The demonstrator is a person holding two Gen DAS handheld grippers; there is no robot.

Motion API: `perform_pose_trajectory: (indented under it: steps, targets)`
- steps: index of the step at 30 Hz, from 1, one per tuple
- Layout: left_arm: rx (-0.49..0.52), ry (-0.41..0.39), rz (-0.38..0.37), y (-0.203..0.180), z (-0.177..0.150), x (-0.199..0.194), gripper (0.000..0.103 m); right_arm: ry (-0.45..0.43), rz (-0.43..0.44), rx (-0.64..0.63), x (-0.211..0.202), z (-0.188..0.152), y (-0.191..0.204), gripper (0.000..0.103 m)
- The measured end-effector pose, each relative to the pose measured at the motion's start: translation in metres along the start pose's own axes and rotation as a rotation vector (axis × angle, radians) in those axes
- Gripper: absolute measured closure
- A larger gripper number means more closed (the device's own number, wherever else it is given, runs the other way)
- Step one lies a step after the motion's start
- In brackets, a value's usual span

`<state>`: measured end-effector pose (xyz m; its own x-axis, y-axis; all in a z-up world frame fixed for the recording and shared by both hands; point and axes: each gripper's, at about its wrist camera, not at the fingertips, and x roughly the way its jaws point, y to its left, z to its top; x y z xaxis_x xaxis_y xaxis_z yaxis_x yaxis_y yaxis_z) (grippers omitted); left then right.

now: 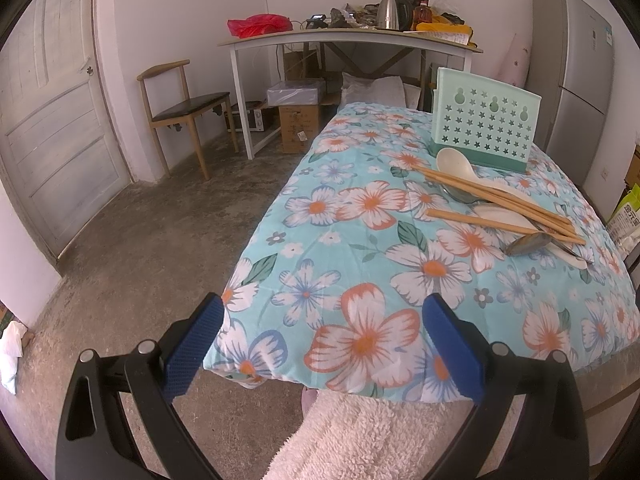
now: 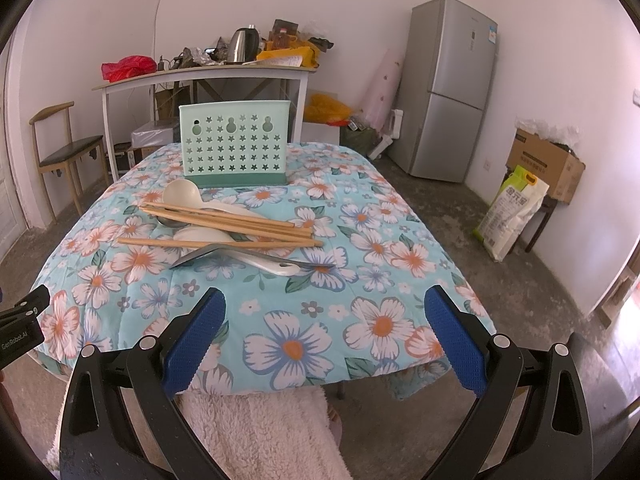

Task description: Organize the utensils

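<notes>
Both the left gripper (image 1: 322,344) and right gripper (image 2: 324,340) are held released above a floral tabletop (image 2: 280,320). Ahead of them, utensils (image 2: 224,232) are piled before a holder (image 2: 234,144); a fridge (image 2: 452,88) is seen beyond.

My pads (image 2: 200,340) feel bumpy. The chopsticks (image 2: 224,220) are wood, the holder (image 2: 234,146) plastic, the tablecloth (image 2: 288,344) soft cloth.
</notes>
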<state>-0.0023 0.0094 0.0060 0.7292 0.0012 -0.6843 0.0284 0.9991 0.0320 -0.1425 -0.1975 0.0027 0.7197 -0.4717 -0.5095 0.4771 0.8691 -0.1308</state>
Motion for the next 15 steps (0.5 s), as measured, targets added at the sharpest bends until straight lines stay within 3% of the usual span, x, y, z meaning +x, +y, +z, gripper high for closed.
perform_pose_trajectory:
  steps: [15]
  targets:
    - [-0.001, -0.001, 0.001, 0.0020, 0.0004, 0.0001, 0.006, -0.003, -0.001, 0.000, -0.0047, -0.0058, -0.0034, 0.008]
